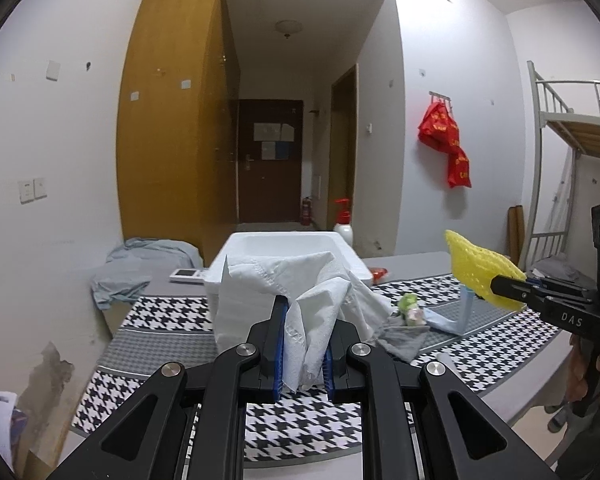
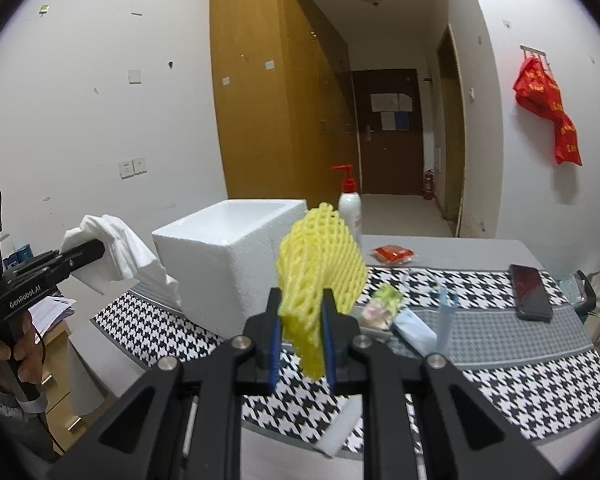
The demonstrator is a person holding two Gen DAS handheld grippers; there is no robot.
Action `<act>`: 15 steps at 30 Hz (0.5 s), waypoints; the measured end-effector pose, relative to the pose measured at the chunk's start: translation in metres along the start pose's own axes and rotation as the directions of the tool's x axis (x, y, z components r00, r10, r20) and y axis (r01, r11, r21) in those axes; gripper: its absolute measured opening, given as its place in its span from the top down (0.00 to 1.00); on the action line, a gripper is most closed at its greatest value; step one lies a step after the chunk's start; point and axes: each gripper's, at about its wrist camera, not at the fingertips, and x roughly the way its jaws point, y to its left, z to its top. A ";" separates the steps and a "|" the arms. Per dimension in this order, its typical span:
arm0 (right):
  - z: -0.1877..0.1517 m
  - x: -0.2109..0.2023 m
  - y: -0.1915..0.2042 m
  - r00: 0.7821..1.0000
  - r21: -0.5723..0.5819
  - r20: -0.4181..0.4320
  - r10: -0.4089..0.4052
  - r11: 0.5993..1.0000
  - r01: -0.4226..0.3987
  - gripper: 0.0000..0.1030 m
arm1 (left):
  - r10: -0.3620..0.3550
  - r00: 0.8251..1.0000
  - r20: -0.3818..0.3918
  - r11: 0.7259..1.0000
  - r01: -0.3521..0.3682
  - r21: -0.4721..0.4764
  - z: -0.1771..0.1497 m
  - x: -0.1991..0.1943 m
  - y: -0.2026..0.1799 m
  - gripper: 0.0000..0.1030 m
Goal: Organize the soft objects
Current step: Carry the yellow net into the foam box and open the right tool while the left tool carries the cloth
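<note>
My left gripper (image 1: 303, 332) is shut on a crumpled white paper towel (image 1: 300, 284) and holds it in the air in front of the white foam box (image 1: 288, 248). The towel (image 2: 116, 252) and the left gripper (image 2: 85, 257) also show at the left of the right wrist view. My right gripper (image 2: 300, 328) is shut on a yellow foam net sleeve (image 2: 320, 268), held above the houndstooth cloth (image 2: 500, 380), to the right of the foam box (image 2: 228, 248). The sleeve (image 1: 476, 268) and the right gripper (image 1: 506, 286) show at the right of the left wrist view.
On the cloth lie a green-pink soft item (image 2: 384, 304), a light blue mask (image 2: 420, 330), a grey rag (image 1: 404, 336), a red packet (image 2: 392, 254) and a black phone (image 2: 530, 292). A pump bottle (image 2: 350, 208) stands behind the box. A bunk bed (image 1: 572, 128) is at the right.
</note>
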 end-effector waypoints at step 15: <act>0.030 0.037 0.017 0.998 -0.036 0.004 0.064 0.997 -0.064 0.80 | 0.109 0.994 -0.004 0.993 -0.109 -0.050 0.004 0.003 0.032 0.85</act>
